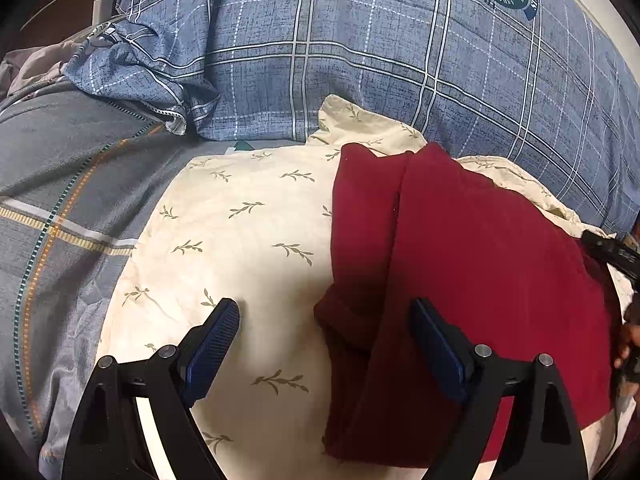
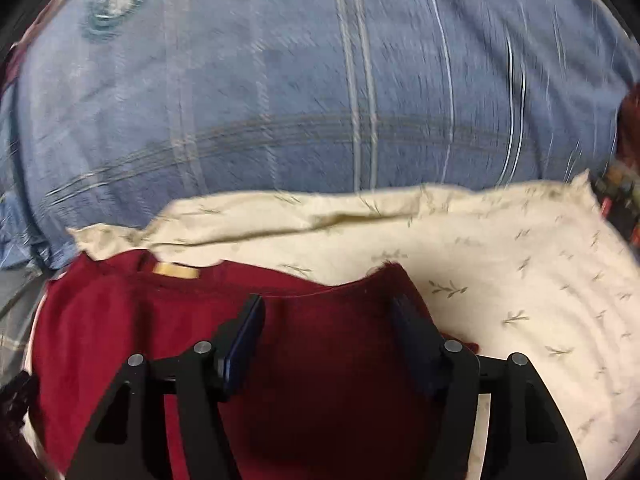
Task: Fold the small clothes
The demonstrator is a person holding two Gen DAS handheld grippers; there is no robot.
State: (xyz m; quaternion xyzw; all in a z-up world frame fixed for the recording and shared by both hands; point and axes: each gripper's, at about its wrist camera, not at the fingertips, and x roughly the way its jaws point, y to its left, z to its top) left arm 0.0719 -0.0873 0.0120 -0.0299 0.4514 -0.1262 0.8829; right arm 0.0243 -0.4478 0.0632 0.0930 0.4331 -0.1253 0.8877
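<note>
Red garment (image 2: 320, 360) on leaf-print pillow (image 1: 248, 232); neck label unreadable; left claw (image 1: 324, 312), right claw (image 2: 326, 312) agape, empty.

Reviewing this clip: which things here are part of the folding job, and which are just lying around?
Part of the job:
- red garment, partly folded
- cream leaf-print cloth beneath it
- left hand-held gripper, open
- right hand-held gripper, open

Lying about:
- blue plaid bedding
- grey striped bedding
- white charger and cable

We are in a bedroom: plaid quilt (image 1: 400, 60), leaf-print pillow (image 1: 248, 220), charger (image 1: 102, 2) at bedside.
</note>
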